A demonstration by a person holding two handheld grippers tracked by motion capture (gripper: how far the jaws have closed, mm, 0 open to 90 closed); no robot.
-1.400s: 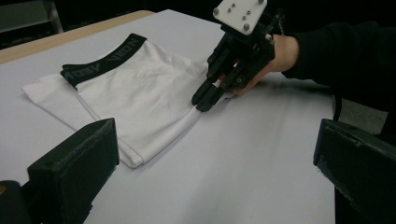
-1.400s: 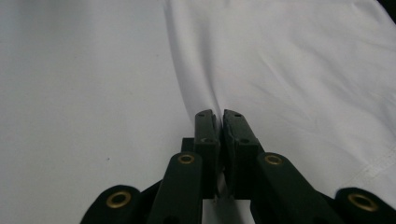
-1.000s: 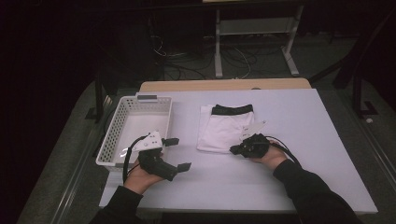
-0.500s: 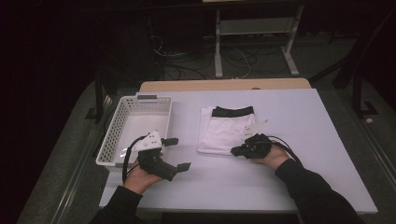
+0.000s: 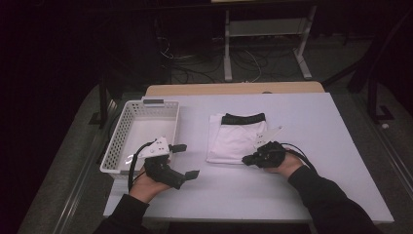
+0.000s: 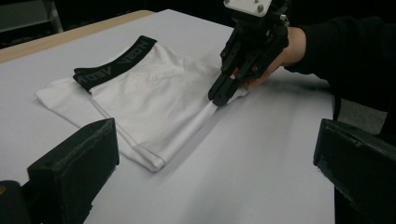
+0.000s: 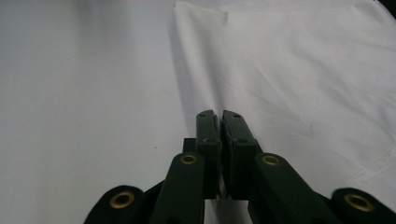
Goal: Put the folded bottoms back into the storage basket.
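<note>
The right gripper (image 7: 219, 115) hides whatever cloth lies between its closed jaws; lettering on the folded white underwear (image 6: 140, 100) is unreadable.

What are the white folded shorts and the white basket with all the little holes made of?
The white folded shorts with a black waistband look like soft knit cloth, probably cotton: matte, with gentle creases and stitched hems. The white rectangular lattice basket looks like moulded plastic: stiff, even walls with a regular grid of holes and a slight sheen.

grippers: left gripper (image 5: 189, 160) and right gripper (image 5: 246, 159), black, brass-ringed pivots
top plate: grey, three-cornered
cables: black
sleeves: black, long
</note>
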